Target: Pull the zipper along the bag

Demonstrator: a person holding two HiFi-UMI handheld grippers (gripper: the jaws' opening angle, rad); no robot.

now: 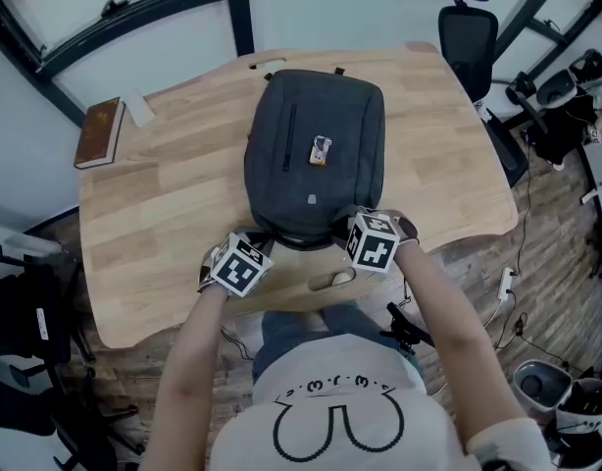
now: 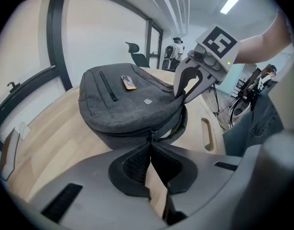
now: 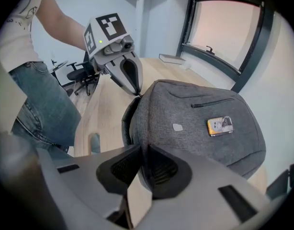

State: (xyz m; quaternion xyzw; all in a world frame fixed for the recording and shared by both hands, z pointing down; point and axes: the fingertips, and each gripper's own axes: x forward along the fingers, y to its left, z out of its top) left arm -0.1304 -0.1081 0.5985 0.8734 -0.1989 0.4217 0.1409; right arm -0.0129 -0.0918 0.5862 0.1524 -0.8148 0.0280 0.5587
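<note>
The wooden table (image 1: 164,214) carries the backpack (image 1: 350,135), which lies flat near the table's middle. Its top end almost reaches the far edge, and its bottom end faces you, just short of the near edge. Left of the backpack you have a wide stretch of bare wood. Right of it the bare strip is narrower before the table's curved edge drops away. Between the backpack and you, only a thin band of wood with a slot cut-out (image 1: 332,280) remains.

An office chair (image 1: 468,32) stands off the table, beyond the backpack's far right corner. A brown book (image 1: 98,130) lies well to the backpack's left, at the table's far left edge.

Your left gripper (image 1: 269,239) meets the backpack's near left corner. Its jaws are pressed fully together there, with the zipper pull (image 2: 152,134) pinched at their tips. Your right gripper (image 1: 342,226) is at the backpack's near right corner. Its jaws stand narrow, clamped on the seam edge (image 3: 137,128) where the flap gapes open a little. The two grippers sit close to each other along that near end.

On the backpack's top face, a small orange card (image 1: 321,151) rests near the centre. A tiny grey label (image 1: 312,200) lies between the card and the grippers.
</note>
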